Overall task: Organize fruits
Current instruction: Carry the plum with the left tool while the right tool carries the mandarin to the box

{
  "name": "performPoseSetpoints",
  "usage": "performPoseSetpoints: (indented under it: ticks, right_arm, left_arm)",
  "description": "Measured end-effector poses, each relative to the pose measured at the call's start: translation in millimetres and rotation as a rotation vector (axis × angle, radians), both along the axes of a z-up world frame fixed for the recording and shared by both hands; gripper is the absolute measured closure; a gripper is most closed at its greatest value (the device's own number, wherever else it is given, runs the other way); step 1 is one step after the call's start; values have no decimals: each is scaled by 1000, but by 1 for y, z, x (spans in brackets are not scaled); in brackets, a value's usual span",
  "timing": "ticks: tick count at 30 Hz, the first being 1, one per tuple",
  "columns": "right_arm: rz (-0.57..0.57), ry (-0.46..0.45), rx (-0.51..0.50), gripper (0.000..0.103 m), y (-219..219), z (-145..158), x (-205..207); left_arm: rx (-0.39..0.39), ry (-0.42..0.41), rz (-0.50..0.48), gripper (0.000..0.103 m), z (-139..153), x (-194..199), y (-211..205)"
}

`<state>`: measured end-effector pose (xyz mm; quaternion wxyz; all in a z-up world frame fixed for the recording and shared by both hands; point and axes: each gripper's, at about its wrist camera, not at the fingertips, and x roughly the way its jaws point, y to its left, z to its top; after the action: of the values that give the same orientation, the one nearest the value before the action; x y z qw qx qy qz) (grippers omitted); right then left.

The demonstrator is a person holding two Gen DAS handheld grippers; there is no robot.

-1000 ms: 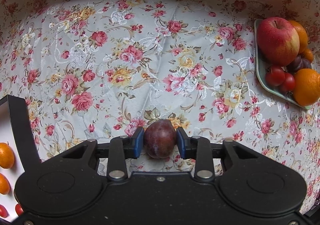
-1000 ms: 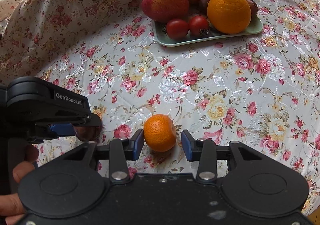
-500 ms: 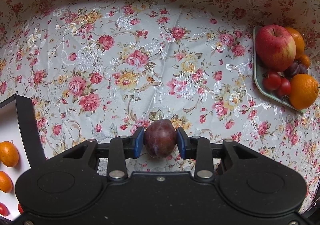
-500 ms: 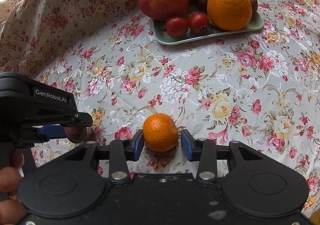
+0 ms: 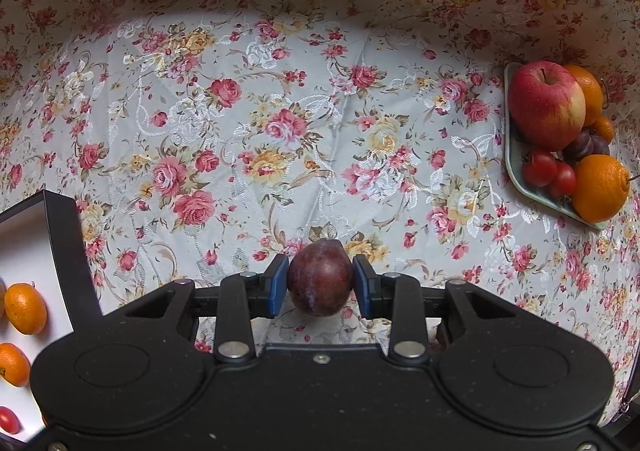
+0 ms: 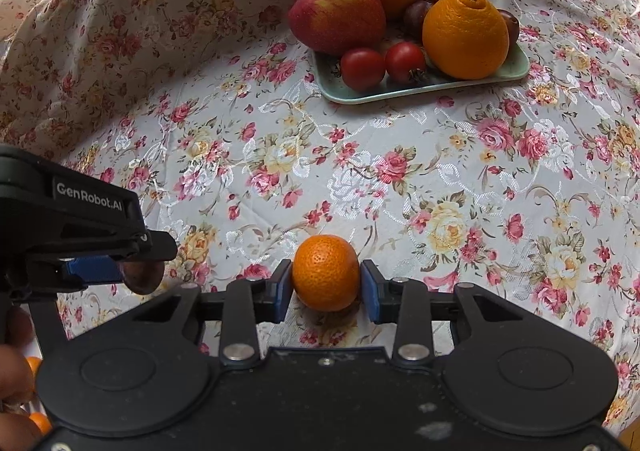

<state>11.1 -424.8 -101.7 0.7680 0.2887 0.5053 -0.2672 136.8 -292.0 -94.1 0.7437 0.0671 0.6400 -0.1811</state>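
Floral-clothed tabletop [image 5: 320,111] carries a pale green tray [image 6: 420,93] of fruit at its far edge, while the left gripper [image 5: 320,285] clamps a dark purple plum [image 5: 320,277] and the right gripper [image 6: 326,285], jaws closing, brackets a small orange mandarin [image 6: 326,277] on the cloth, likely for sorting.
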Motion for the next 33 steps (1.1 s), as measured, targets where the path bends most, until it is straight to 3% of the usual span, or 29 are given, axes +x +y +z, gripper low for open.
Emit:
performPoseSetpoints:
  ticks: [8,33]
  right_arm:
    - [-19,-47,12,65,4,14,-3]
    - [-17,-44,18,65,49,29,-24]
  left_arm:
    - [-7,-15,6,61,9,-2,9]
    - [-29,-53,45,60,38,-32,74]
